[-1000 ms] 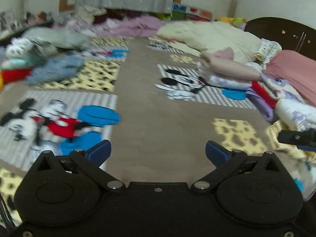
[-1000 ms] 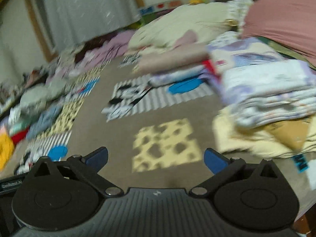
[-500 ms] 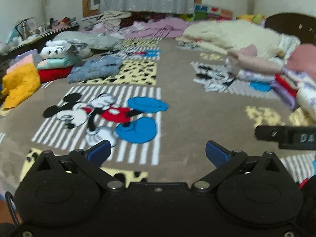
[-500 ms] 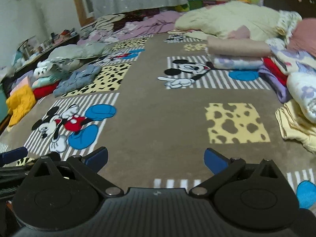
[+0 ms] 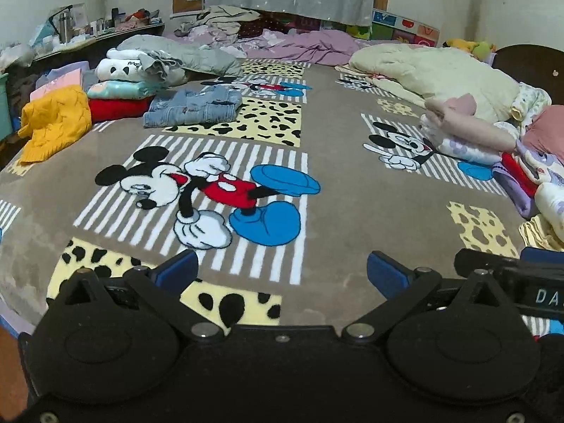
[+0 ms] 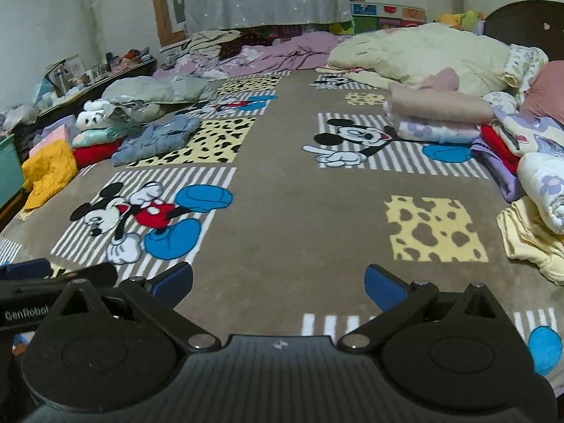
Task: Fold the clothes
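Denim garment point(image 5: 192, 107) lies crumpled on the bed blanket point(image 5: 335, 211), well beyond the big Mickey print point(image 5: 197, 190) and left of it, nearer left claw point(image 5: 282, 271) than right claw point(image 6: 278, 283), both spread wide, empty.

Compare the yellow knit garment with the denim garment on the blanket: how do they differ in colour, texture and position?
The yellow knit garment is mustard, chunky cable knit; the denim garment is pale blue, flat-woven. The yellow knit garment sits at the blanket's left edge, draping over it; the denim garment lies further in, partly on a spotted yellow patch. Both look loosely laid, not neatly folded, and neither gripper touches them.
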